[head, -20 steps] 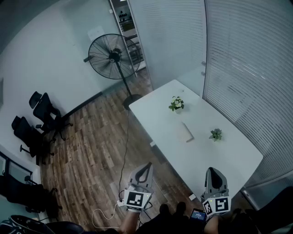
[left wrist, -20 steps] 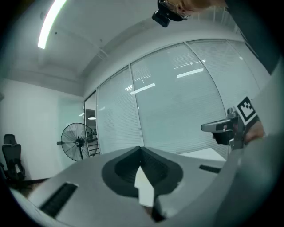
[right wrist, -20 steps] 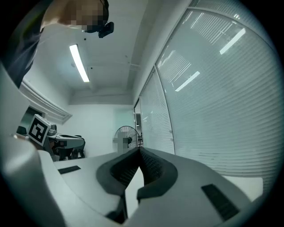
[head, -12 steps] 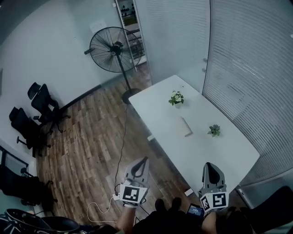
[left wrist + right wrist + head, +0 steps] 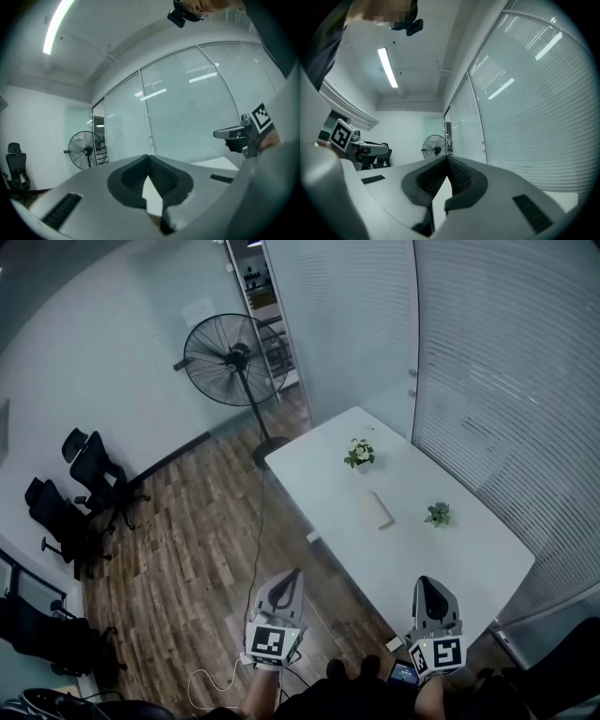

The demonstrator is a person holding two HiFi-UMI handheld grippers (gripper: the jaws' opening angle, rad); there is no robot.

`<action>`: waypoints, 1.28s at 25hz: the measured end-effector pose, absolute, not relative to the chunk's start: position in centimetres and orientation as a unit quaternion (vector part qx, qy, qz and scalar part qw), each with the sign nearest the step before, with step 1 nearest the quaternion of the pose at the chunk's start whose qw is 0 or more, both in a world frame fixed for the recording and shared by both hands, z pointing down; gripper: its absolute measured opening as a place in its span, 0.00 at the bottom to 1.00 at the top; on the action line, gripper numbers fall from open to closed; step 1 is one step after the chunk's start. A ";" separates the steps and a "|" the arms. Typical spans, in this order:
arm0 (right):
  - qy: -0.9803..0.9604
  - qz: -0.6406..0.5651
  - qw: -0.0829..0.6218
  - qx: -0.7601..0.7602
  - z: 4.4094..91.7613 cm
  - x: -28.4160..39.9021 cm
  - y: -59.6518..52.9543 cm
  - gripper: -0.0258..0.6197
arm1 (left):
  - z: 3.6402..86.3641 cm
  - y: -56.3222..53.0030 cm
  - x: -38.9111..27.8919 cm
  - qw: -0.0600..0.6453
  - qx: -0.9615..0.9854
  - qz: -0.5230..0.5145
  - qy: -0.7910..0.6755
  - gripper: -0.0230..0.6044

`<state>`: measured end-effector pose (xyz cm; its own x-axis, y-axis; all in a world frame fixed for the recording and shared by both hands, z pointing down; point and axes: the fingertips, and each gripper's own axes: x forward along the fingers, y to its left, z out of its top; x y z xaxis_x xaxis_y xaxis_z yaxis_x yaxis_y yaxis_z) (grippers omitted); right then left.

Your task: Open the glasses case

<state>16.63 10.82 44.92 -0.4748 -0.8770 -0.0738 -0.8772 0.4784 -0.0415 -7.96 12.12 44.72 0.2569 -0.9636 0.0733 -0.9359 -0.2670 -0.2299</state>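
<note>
Left hand-held gripper (image 5: pixel 296 574) closed (right (image 5: pixel 425 582) too)

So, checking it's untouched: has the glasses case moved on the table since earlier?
No. The glasses case lies where it did on the white table, in the same place between the far plant and the near plant.

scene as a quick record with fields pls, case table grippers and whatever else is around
table: long white table
case: pale flat rectangular glasses case, lying on the table, looks closed, untouched
plants: small green potted plant beyond the case; second small potted plant to its right
left gripper: jaws together, empty, far short of the case
right gripper: jaws together, empty, far short of the case
fan: black pedestal fan beyond the table
</note>
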 end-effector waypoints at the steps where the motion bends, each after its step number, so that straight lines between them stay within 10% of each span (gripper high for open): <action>1: 0.857 -0.002 0.046 -0.512 45.0 16.9 10.7 0.06 | 44.7 11.9 -7.8 0.071 -0.790 -0.105 0.600 0.02; 32: 0.821 -0.035 0.019 -0.570 47.3 6.1 -11.0 0.06 | 48.7 -9.2 -14.5 -0.003 -0.874 -0.050 0.483 0.02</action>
